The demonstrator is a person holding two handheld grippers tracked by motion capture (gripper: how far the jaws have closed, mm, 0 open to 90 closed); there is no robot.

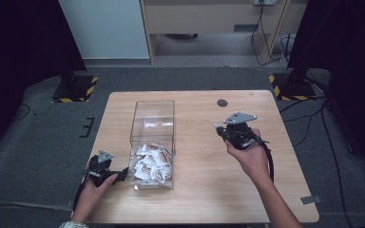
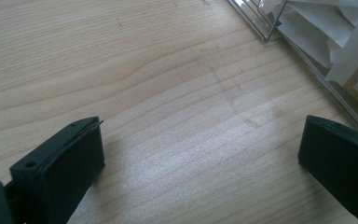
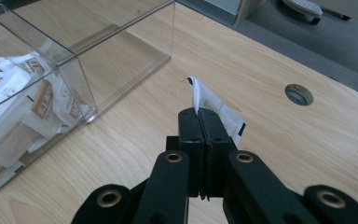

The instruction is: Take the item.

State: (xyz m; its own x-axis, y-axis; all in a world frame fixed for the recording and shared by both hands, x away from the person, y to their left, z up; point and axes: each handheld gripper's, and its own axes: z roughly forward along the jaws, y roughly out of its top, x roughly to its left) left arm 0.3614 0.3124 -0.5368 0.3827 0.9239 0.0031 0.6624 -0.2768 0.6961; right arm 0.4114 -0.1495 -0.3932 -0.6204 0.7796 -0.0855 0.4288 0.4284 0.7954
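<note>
A clear plastic box [image 1: 152, 137] stands on the wooden table [image 1: 204, 190], its near half full of white and brown packets [image 1: 150, 161]. My right gripper [image 1: 217, 127] hovers right of the box, shut on one white packet [image 3: 214, 111] that sticks up between its jaws. In the right gripper view the box [image 3: 74, 60] lies to the left, with packets [image 3: 14, 98] piled inside it. My left gripper [image 1: 123, 173] rests low at the box's near left corner, open. Its fingers [image 2: 65, 158] stand wide apart over bare wood, the box wall [image 2: 307, 51] just to the right.
A round cable hole [image 1: 222, 102] sits near the table's far edge, right of the box. Two stand bases with yellow-black stripes [image 1: 76, 89] rest on the grey floor beyond the table. A cabinet stands at the back.
</note>
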